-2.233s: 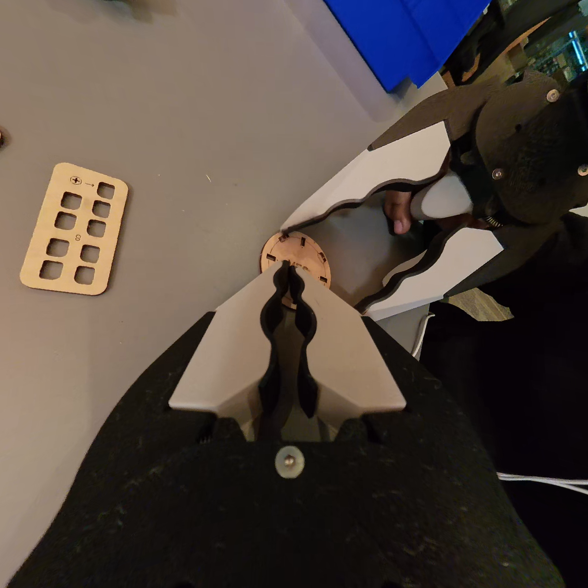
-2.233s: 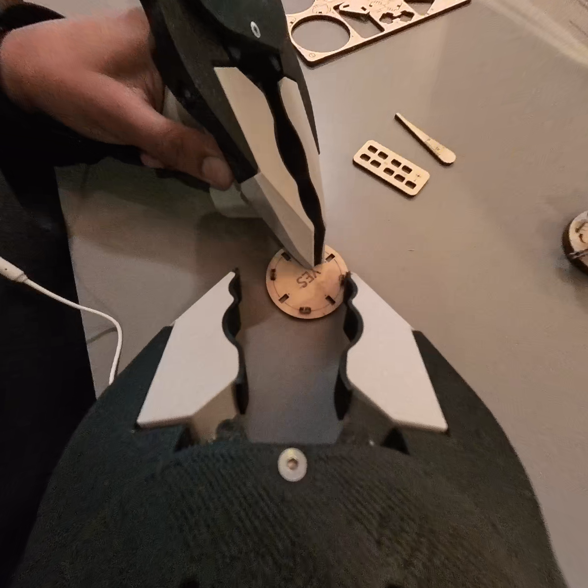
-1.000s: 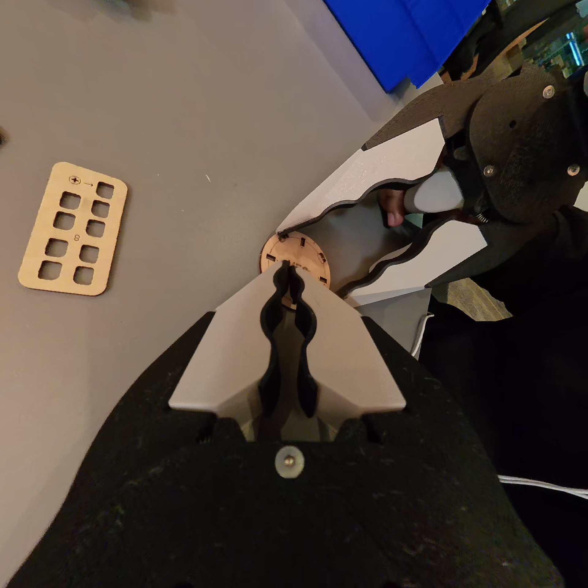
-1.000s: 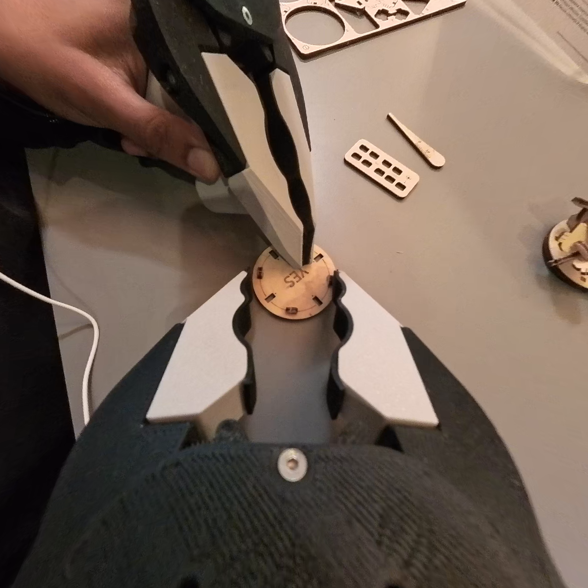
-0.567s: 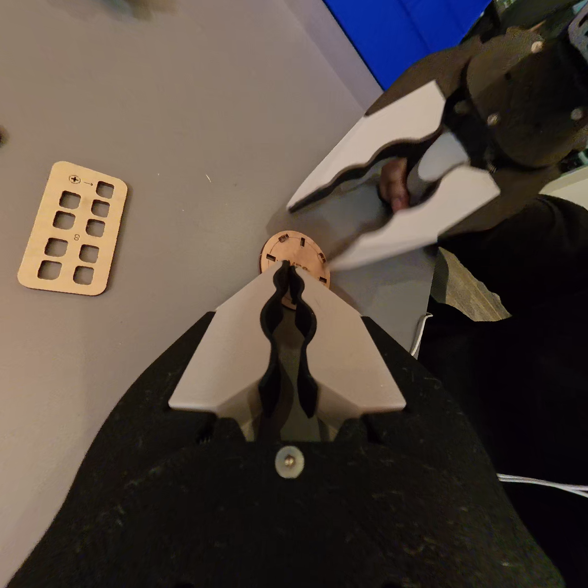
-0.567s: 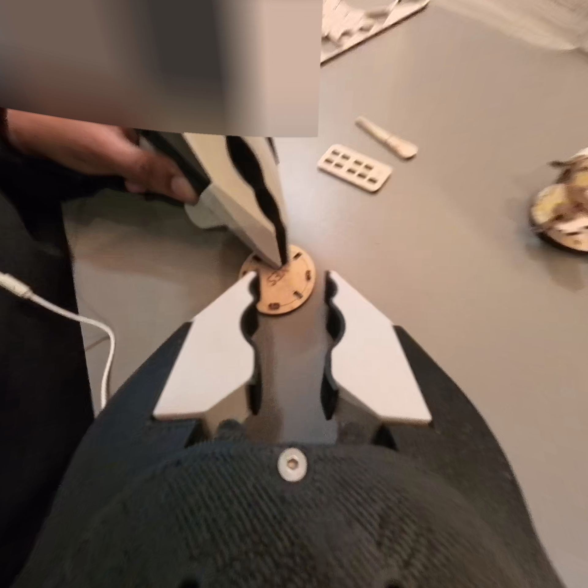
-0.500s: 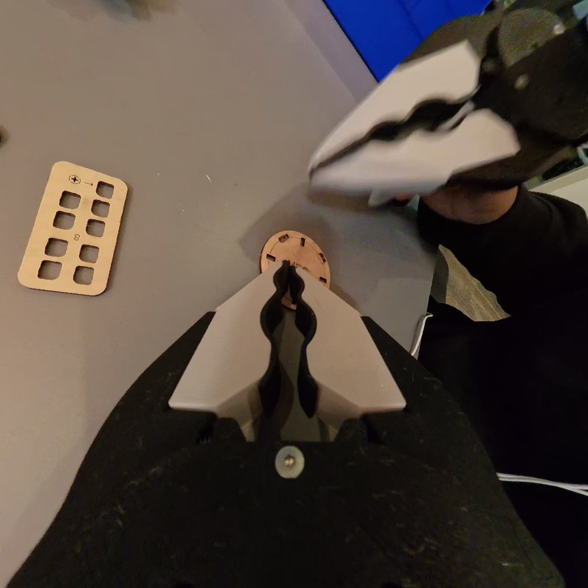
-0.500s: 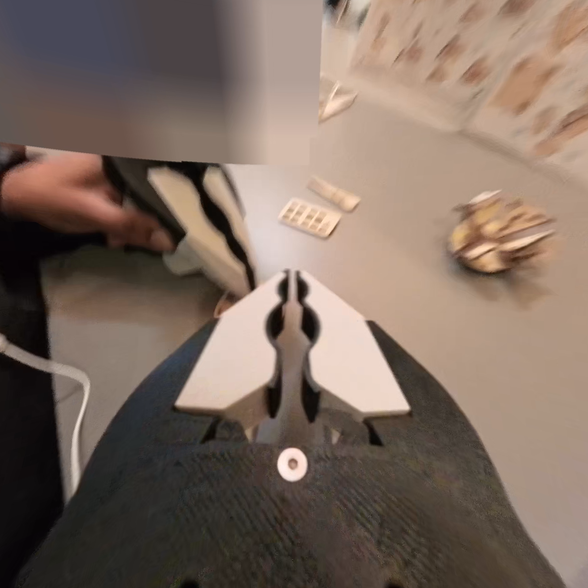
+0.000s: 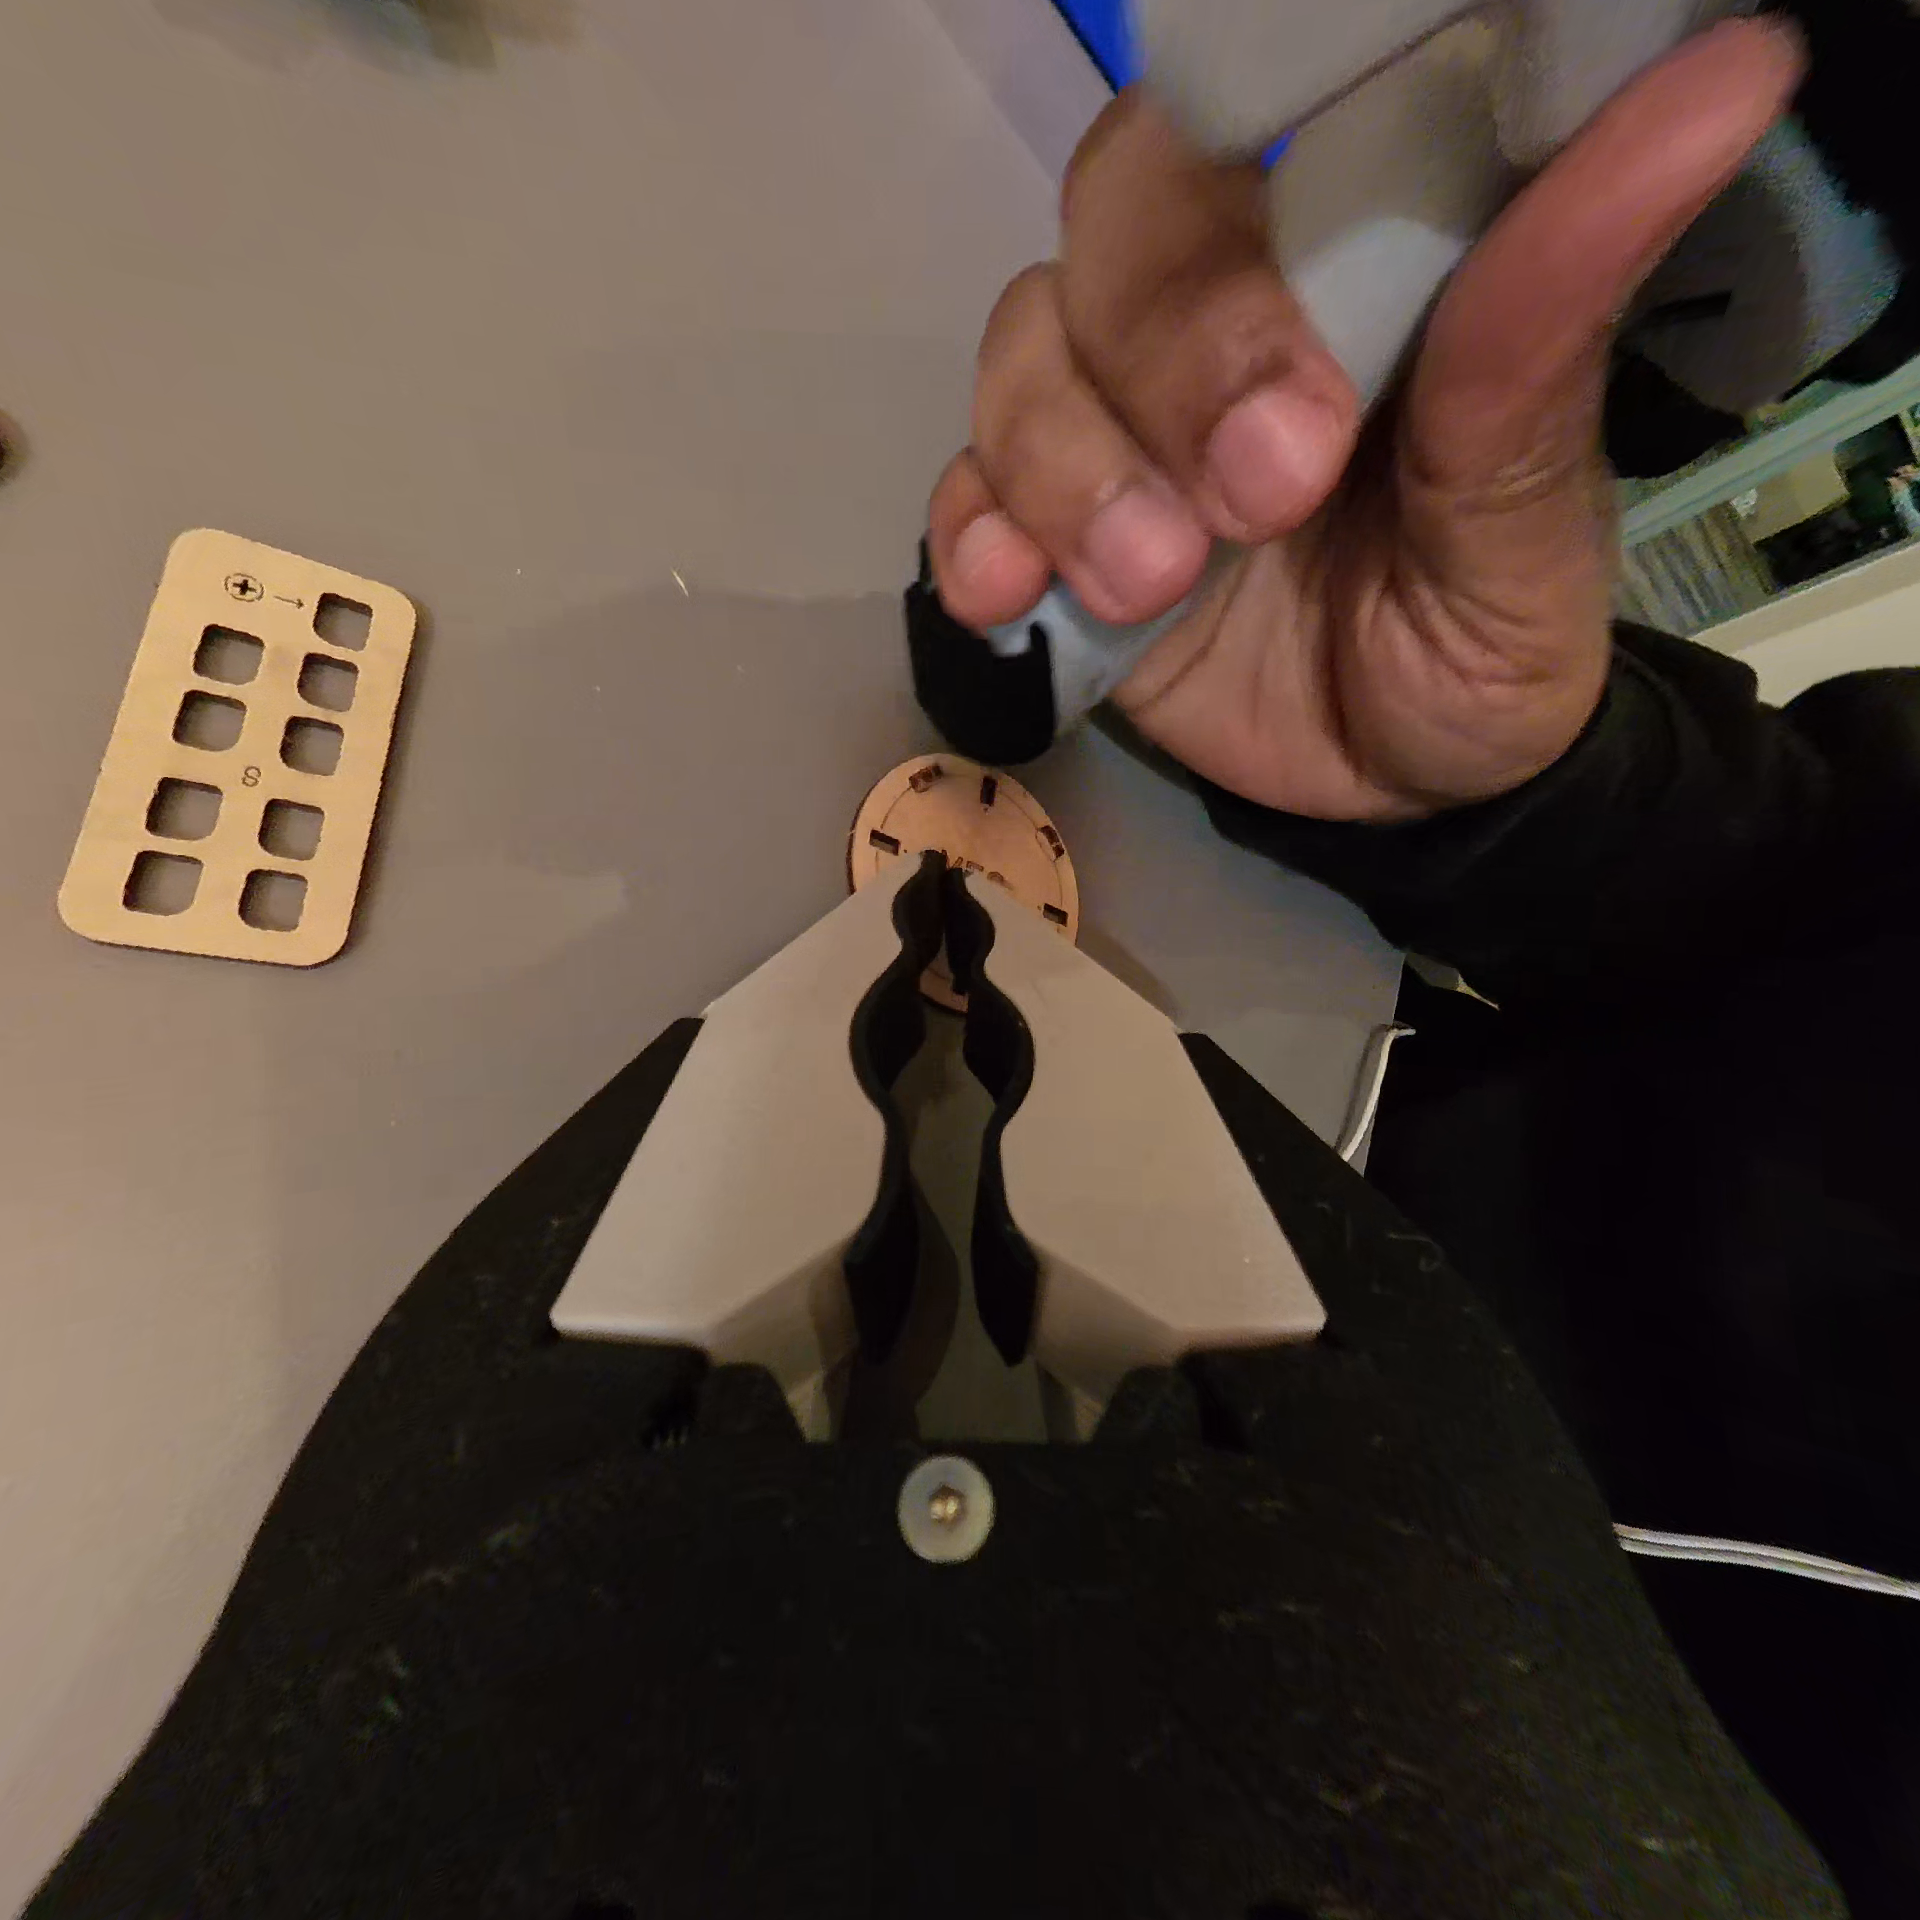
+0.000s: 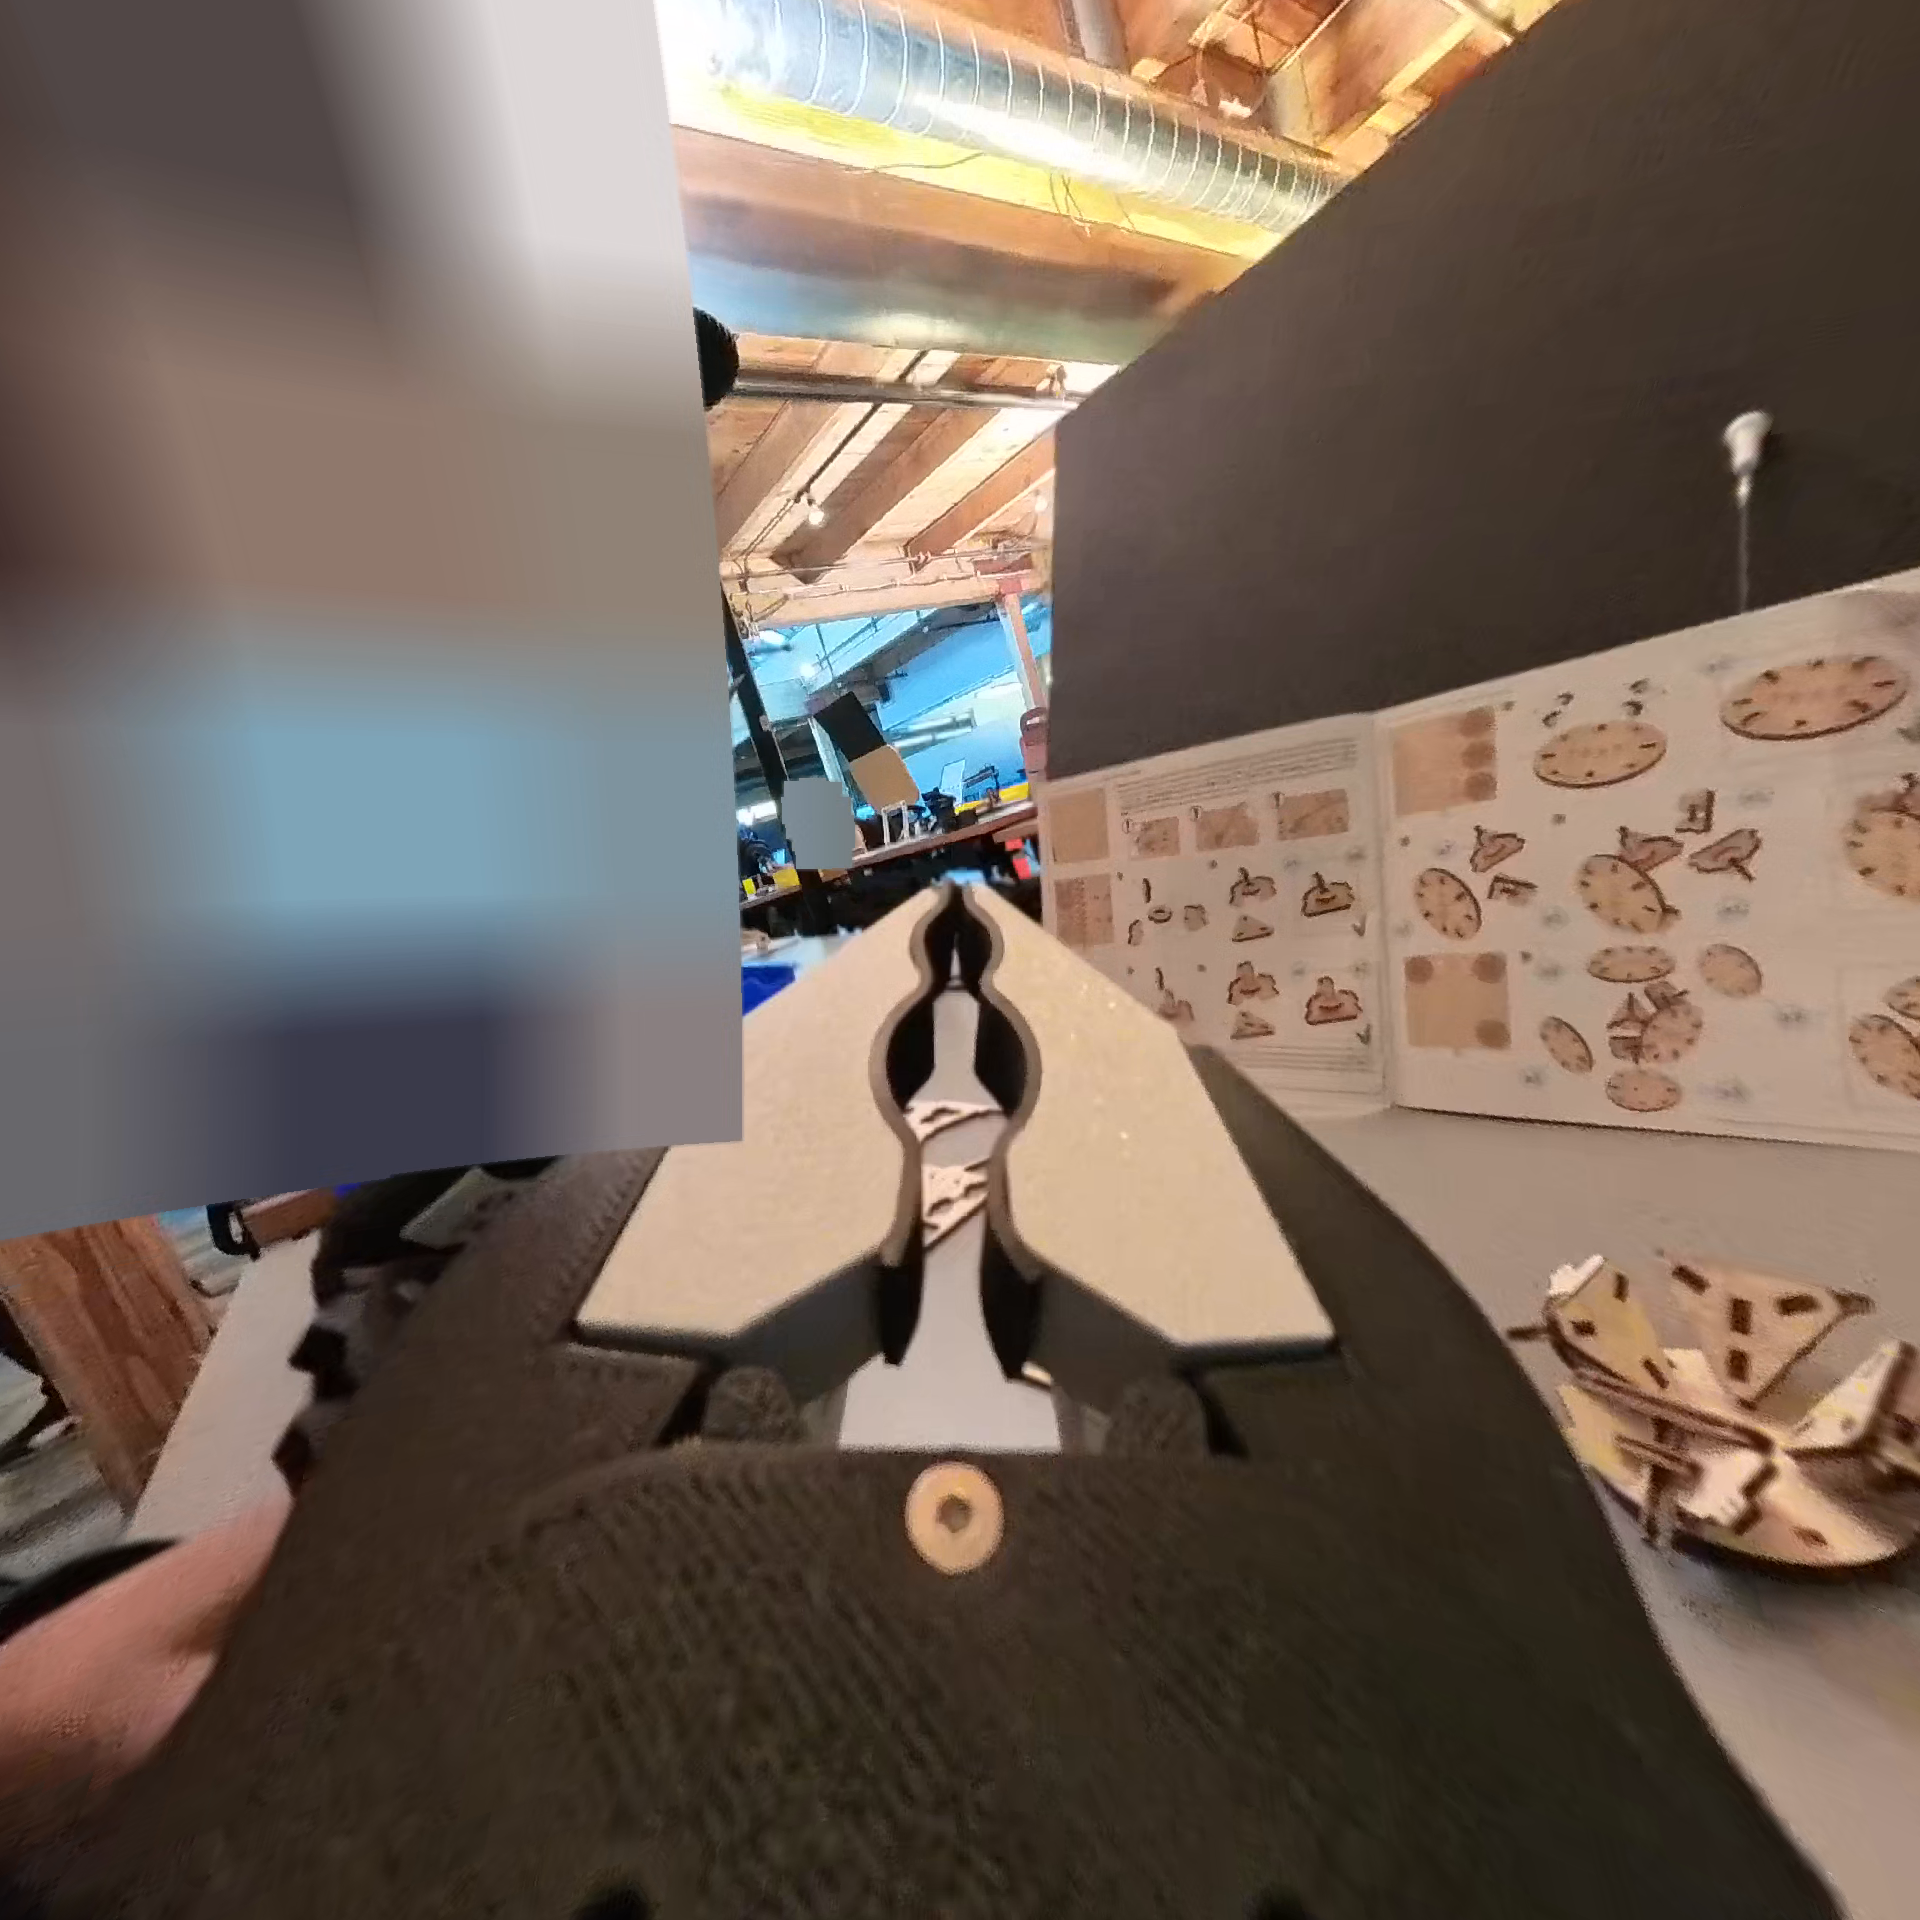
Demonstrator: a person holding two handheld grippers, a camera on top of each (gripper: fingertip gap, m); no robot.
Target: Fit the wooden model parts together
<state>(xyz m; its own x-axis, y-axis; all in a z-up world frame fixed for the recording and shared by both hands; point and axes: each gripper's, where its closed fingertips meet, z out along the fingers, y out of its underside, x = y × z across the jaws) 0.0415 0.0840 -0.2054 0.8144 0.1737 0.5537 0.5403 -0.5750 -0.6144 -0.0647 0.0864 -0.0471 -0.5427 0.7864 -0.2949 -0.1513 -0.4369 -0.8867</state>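
In the left wrist view a round wooden disc (image 9: 966,831) with small slots lies flat on the grey table (image 9: 520,312) near its edge. My left gripper (image 9: 935,878) is shut, and its closed fingertips rest on top of the disc without clamping it. A hand (image 9: 1299,468) holding the right gripper's grey handle hangs above and to the right of the disc, and that gripper's fingers are out of this view. In the right wrist view my right gripper (image 10: 954,902) is shut with nothing between its pads, raised and pointing level across the room.
A rectangular wooden plate with square holes (image 9: 239,748) lies left of the disc. A white cable (image 9: 1361,1101) hangs at the table edge. An open instruction booklet (image 10: 1507,904) stands at the back right, and a partly built wooden model (image 10: 1714,1423) sits in front of it.
My right gripper, open around the disc before, drew back, closed on air and swung up off the table. The disc stayed under my left fingertips, and the left gripper has not moved.
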